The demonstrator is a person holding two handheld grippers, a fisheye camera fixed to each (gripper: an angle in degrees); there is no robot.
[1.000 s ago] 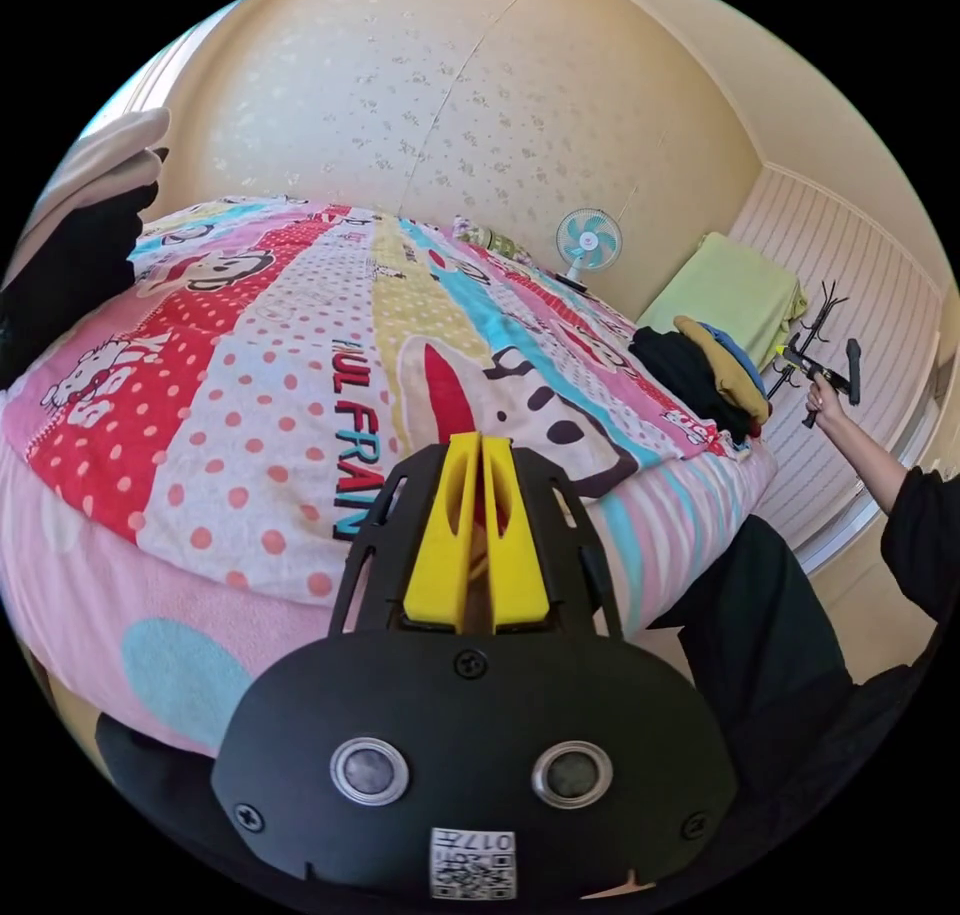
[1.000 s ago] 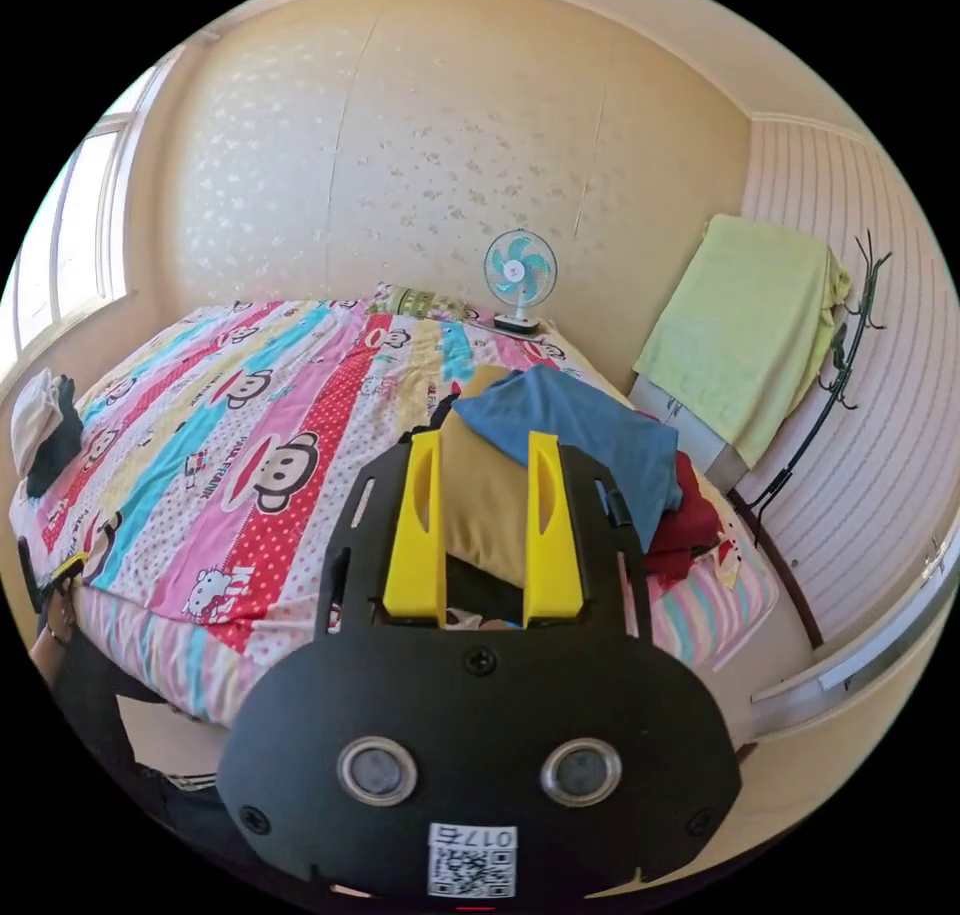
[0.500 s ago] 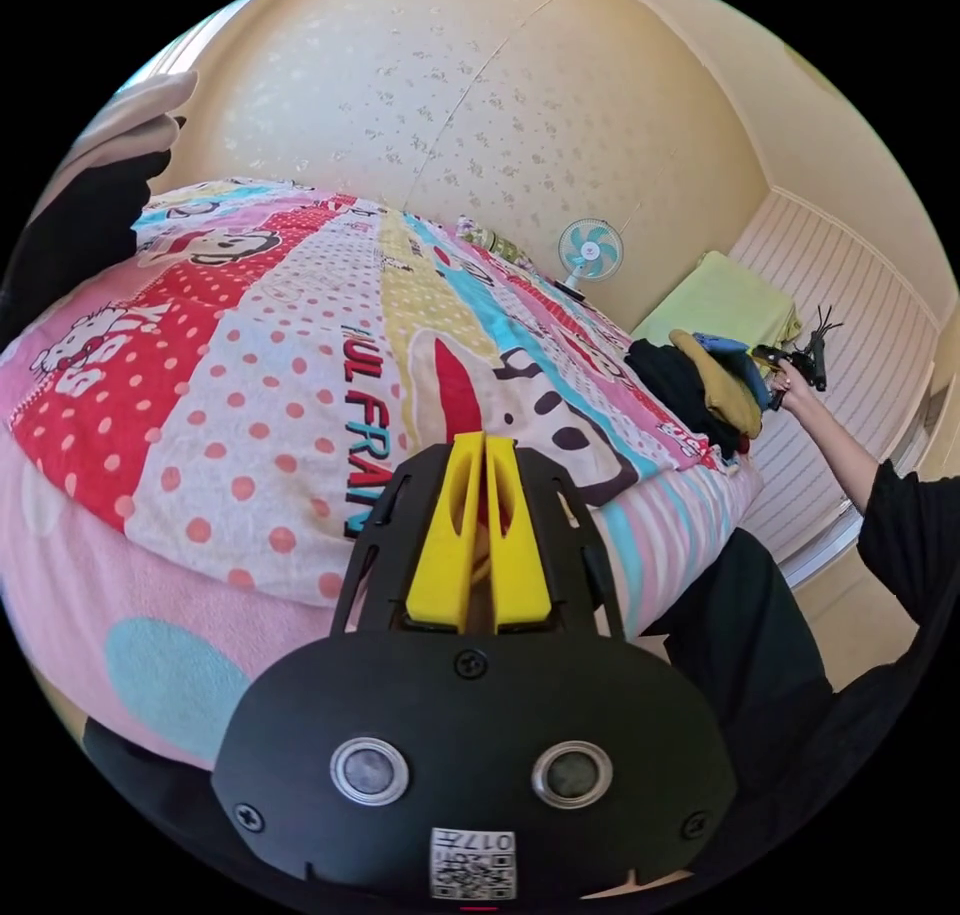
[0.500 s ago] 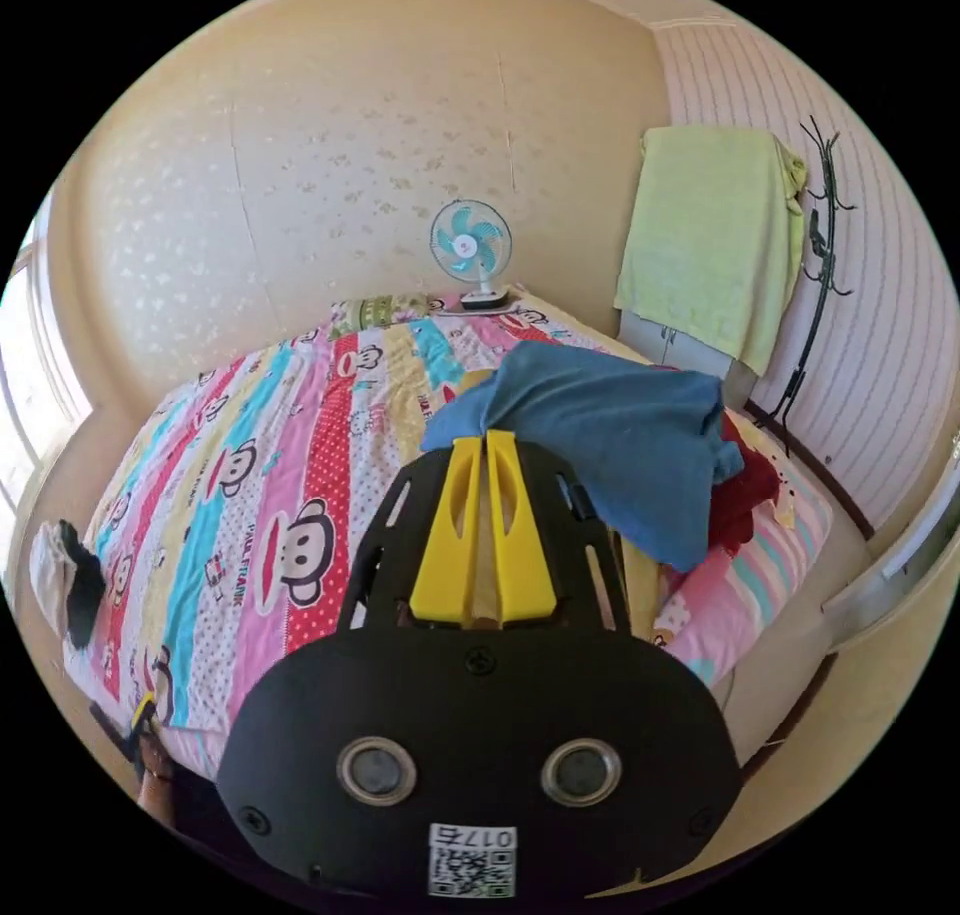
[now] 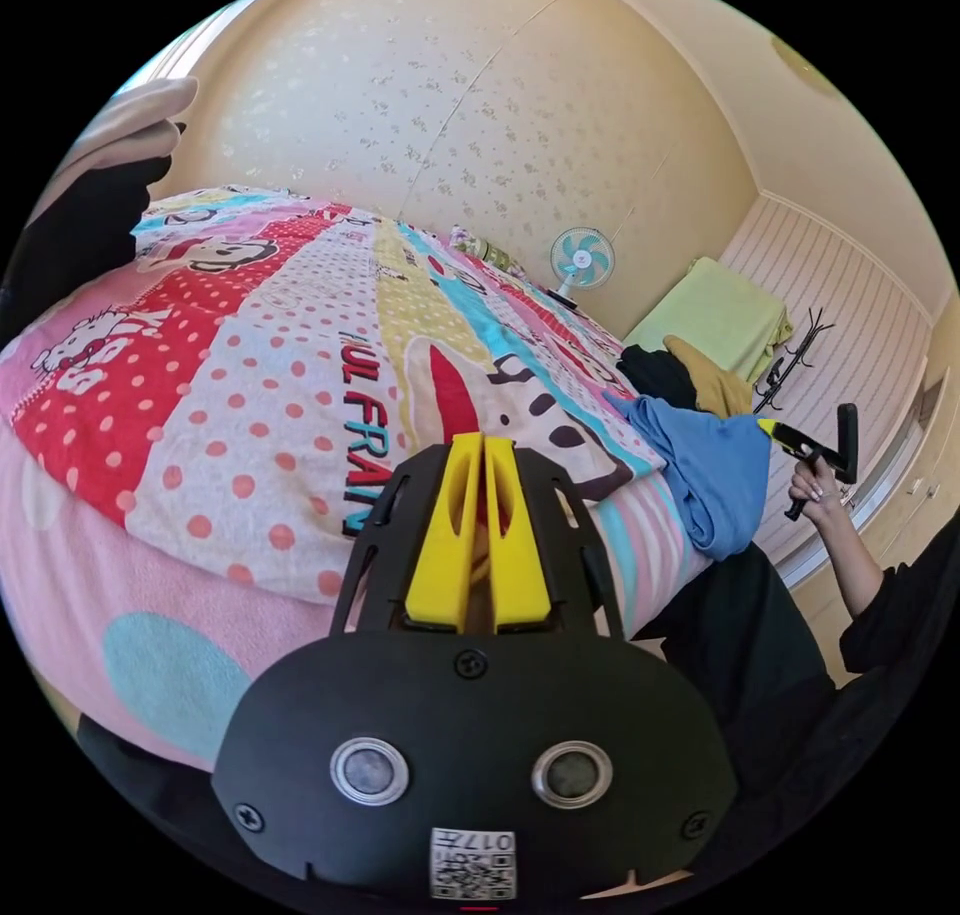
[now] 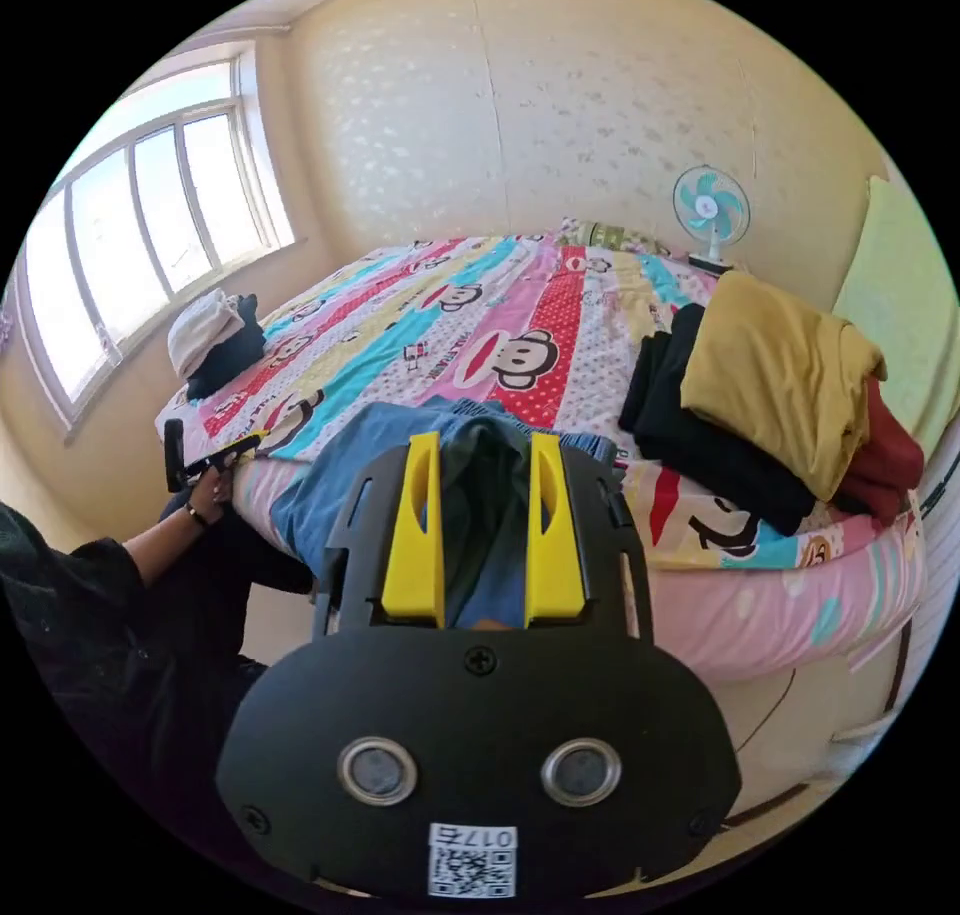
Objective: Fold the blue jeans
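The crumpled blue denim jeans [image 6: 420, 455] lie heaped at the near edge of the bed, part of them hanging over the side, just beside a stack of 3 folded garments, mustard, black and dark red [image 6: 770, 425]; the right gripper [image 6: 485, 525] hovers over the heap with its 2 yellow jaws standing wide apart and nothing between them, while the left gripper [image 5: 478, 535] hangs over the bedspread well apart from the jeans, its 2 jaws closed together on nothing. The step in hand looks like spreading the jeans flat before any fold; it would go best if each gripper took one end of the waistband and drew the cloth toward the open middle of the bed, clear of the stack, so the legs lie straight and even. The surface is a soft, bright striped cartoon-print bedspread [image 5: 300, 355], likely to give and wrinkle under a drag; around it are pale patterned walls, a large window [image 6: 130, 245], a small teal fan [image 6: 710, 210], a light green towel [image 5: 720, 310], and another folded white-and-black pile [image 6: 215, 340] at the far corner.
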